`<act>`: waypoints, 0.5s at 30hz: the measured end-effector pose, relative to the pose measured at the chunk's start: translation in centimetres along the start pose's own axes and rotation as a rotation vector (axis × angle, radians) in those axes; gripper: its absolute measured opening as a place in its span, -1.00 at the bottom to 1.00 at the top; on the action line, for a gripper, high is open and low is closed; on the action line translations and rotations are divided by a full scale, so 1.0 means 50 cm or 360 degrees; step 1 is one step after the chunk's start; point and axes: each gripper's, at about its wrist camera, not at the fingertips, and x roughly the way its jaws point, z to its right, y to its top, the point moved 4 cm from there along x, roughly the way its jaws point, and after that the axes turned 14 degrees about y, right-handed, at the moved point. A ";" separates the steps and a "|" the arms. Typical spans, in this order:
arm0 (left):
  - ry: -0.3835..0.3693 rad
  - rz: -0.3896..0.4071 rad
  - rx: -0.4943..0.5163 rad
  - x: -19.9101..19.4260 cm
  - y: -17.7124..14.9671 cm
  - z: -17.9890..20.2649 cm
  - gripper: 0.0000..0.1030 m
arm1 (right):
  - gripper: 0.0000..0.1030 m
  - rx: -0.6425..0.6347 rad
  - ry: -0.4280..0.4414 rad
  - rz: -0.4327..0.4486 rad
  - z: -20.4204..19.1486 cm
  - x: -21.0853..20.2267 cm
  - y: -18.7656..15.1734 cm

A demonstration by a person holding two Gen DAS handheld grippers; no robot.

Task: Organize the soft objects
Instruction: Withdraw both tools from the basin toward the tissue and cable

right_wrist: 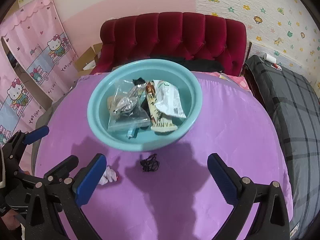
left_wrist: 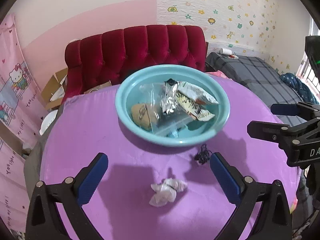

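A light blue basin (left_wrist: 140,78) (right_wrist: 96,92) stands on the purple table and holds snack packets (left_wrist: 192,98) (right_wrist: 168,100), a clear plastic bag (left_wrist: 152,100) (right_wrist: 124,118) and a brown bun (left_wrist: 140,116). A crumpled white tissue (left_wrist: 166,192) (right_wrist: 109,177) lies in front of it. A black hair tie tangle (left_wrist: 203,155) (right_wrist: 150,164) lies next to the basin's near rim. My left gripper (left_wrist: 159,167) is open and empty, hovering above the tissue. My right gripper (right_wrist: 157,169) is open and empty, hovering above the hair tie; it also shows in the left wrist view (left_wrist: 262,118).
The purple cloth (left_wrist: 90,140) (right_wrist: 230,130) covers a round table. A red tufted chair (left_wrist: 136,50) (right_wrist: 174,38) stands behind it. A grey plaid bed (left_wrist: 260,74) (right_wrist: 290,100) is at the right. Cardboard boxes (left_wrist: 56,88) and a pink curtain (right_wrist: 30,60) are at the left.
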 end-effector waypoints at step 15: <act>0.0010 -0.0005 -0.0035 -0.023 -0.108 -0.006 1.00 | 1.00 -0.0038 -0.0036 0.0001 -0.026 0.001 -0.110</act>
